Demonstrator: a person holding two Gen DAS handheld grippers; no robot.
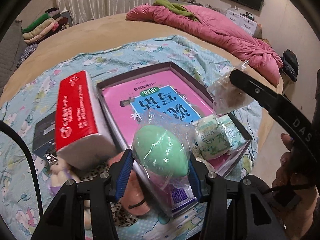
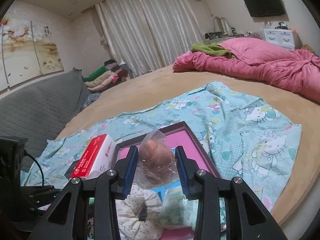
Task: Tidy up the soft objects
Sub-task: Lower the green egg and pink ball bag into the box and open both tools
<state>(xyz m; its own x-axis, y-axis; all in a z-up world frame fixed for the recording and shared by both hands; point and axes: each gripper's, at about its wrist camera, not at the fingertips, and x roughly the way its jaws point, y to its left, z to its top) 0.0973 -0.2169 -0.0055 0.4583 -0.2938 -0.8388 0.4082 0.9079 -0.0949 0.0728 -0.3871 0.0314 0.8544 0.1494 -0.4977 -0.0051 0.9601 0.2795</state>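
My left gripper (image 1: 161, 158) is shut on a green egg-shaped sponge in a clear wrapper (image 1: 160, 152), held above the near edge of a shallow purple-rimmed box (image 1: 176, 66) with a pink and blue book in it. My right gripper (image 2: 157, 160) is shut on a brown sponge in a clear bag (image 2: 157, 164), also over the box (image 2: 200, 150). That bag also shows in the left wrist view (image 1: 228, 96), at the tip of the right gripper. A green-printed tissue pack (image 1: 216, 138) lies in the box's right corner.
A red tissue pack (image 1: 78, 120) stands left of the box, with a black box (image 1: 44, 134) behind it. A small doll (image 1: 60, 172) and a pink item lie near my left fingers. A white floral scrunchie (image 2: 138, 210) lies below the right gripper. A pink quilt (image 1: 220, 32) lies at the far side of the bed.
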